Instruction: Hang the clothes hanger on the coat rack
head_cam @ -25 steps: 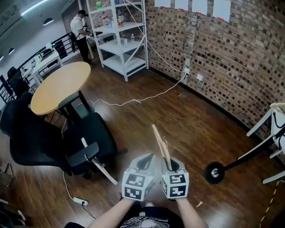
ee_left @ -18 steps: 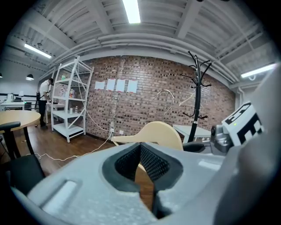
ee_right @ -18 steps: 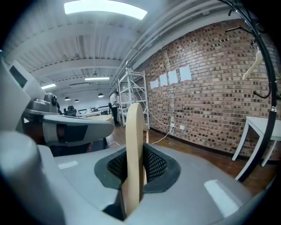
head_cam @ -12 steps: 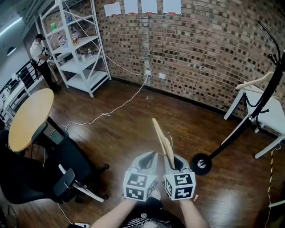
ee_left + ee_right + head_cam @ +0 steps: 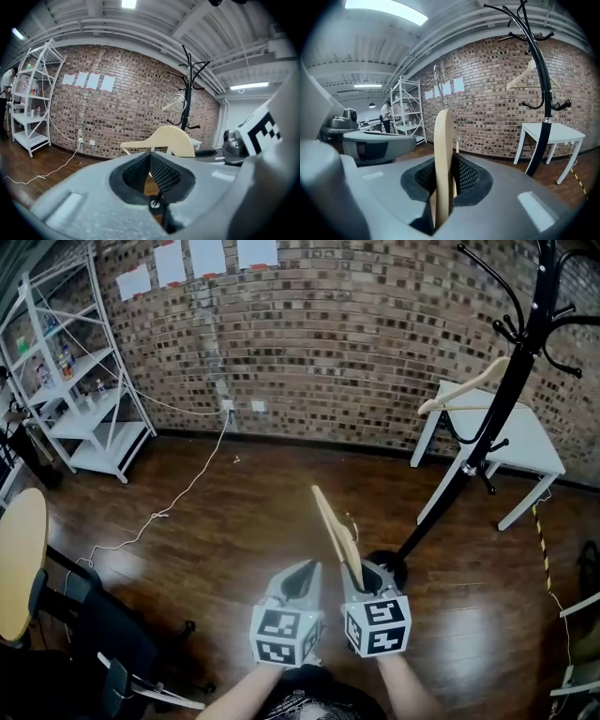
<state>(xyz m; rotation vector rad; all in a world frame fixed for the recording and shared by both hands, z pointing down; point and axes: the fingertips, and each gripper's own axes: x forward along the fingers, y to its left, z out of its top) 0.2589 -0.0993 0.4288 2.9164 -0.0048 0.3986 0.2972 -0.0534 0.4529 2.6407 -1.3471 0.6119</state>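
Note:
A pale wooden clothes hanger (image 5: pixel 333 526) stands edge-on between the jaws of my right gripper (image 5: pixel 361 576), which is shut on it. In the right gripper view the hanger (image 5: pixel 443 140) rises from the pads, its metal hook (image 5: pixel 437 79) on top. My left gripper (image 5: pixel 302 570) is close beside it, shut and empty (image 5: pixel 151 154); the hanger (image 5: pixel 168 138) shows just beyond its jaws. The black coat rack (image 5: pixel 506 399) stands ahead to the right, apart from both grippers. A second wooden hanger (image 5: pixel 464 390) hangs on it.
A white table (image 5: pixel 525 442) stands behind the rack, against the brick wall (image 5: pixel 328 352). The rack's round base (image 5: pixel 384 563) is on the floor just beyond the grippers. White shelving (image 5: pixel 84 399), a floor cable (image 5: pixel 178 502) and a black office chair (image 5: pixel 103 634) are on the left.
The view has swung right: the shelving and round table slid off to the left, and the coat rack came fully into view. Both grippers travelled with the hanger, still side by side.

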